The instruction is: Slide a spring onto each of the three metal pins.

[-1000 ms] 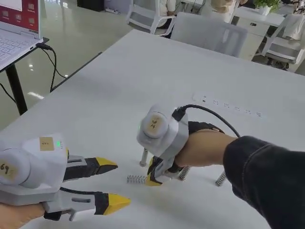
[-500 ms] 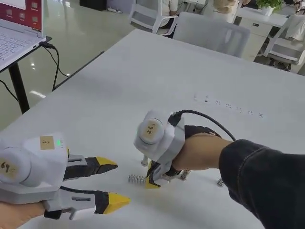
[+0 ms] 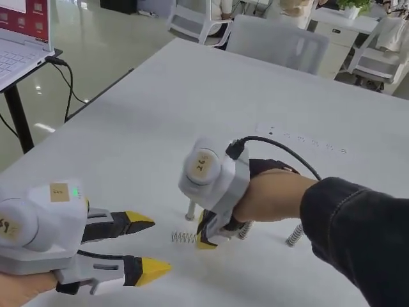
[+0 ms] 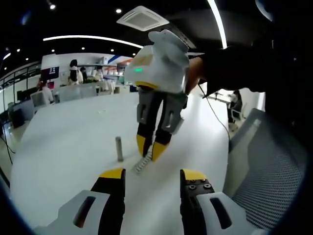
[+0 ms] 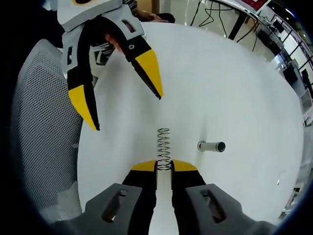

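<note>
Spring (image 5: 163, 147) lies flat near the surface's front edge, one end nipped in the right gripper's (image 5: 164, 165) narrowed jaws, ready to lift onto the bare pin (image 5: 210, 146) beside it; the left gripper's (image 3: 158, 243) jaws gape empty.

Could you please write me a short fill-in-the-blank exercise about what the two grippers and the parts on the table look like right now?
1. The right gripper is shut on one end of a ____ that lies flat on the white table.
2. The left gripper holds nothing, and its jaws are ____.
3. Nothing has been slid onto the metal ____ that stands upright beside the right gripper.
4. The jaw tips of both grippers are coloured ____.

Missing words: spring; open; pin; yellow.
</note>
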Demonstrator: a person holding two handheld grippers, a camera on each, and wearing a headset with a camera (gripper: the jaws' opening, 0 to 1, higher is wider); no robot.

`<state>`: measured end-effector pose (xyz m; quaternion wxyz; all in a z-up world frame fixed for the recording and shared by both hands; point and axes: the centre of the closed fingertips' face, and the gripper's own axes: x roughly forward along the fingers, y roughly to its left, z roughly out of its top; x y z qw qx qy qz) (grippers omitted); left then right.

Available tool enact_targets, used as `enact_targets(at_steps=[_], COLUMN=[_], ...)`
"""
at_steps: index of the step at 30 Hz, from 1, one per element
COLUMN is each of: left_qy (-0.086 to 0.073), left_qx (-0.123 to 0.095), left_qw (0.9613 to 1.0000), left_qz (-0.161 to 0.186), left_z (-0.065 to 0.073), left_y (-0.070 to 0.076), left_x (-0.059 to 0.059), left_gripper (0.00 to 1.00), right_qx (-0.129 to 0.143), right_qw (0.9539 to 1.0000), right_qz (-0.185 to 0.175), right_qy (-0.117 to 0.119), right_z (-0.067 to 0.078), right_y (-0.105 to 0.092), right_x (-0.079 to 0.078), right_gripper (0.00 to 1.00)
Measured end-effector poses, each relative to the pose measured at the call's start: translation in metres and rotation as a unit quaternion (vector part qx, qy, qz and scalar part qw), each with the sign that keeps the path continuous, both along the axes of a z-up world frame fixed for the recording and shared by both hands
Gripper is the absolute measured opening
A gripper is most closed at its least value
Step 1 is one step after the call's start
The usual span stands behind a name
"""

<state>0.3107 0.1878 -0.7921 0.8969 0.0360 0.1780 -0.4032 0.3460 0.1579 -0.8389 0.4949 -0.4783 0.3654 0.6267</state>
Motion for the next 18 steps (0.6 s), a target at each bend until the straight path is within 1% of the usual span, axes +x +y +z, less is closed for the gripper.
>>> enact_targets(at_steps=[7,9,12,18], left_qy=[-0.003,-0.004,-0.006,-0.011], left_qx=[0.004,0.005,0.008,0.012], left_qw=[0.9999,0.9999,0.9997,0.9991], left_qz=[-0.011,-0.015,-0.025,-0.039], left_z=[0.004,0.005,0.008,0.014], left_y=[-0.007,-0.010,-0.014,-0.021], left_x=[0.003,0.003,0.002,0.001], left_gripper=[0.36,0.36,0.35,0.31], right_qx=[0.008,0.010,0.008,0.011], right_qw=[0.9999,0.9999,0.9997,0.9995], right_qz=[0.008,0.012,0.023,0.028], right_qy=[0.006,0.004,0.008,0.004], right_z=[0.019,0.023,0.028,0.036], right_y=[-0.006,-0.007,-0.010,-0.014], right_x=[-0.011,-0.015,-0.022,-0.028], right_gripper=[0.08,0.08,0.08,0.08])
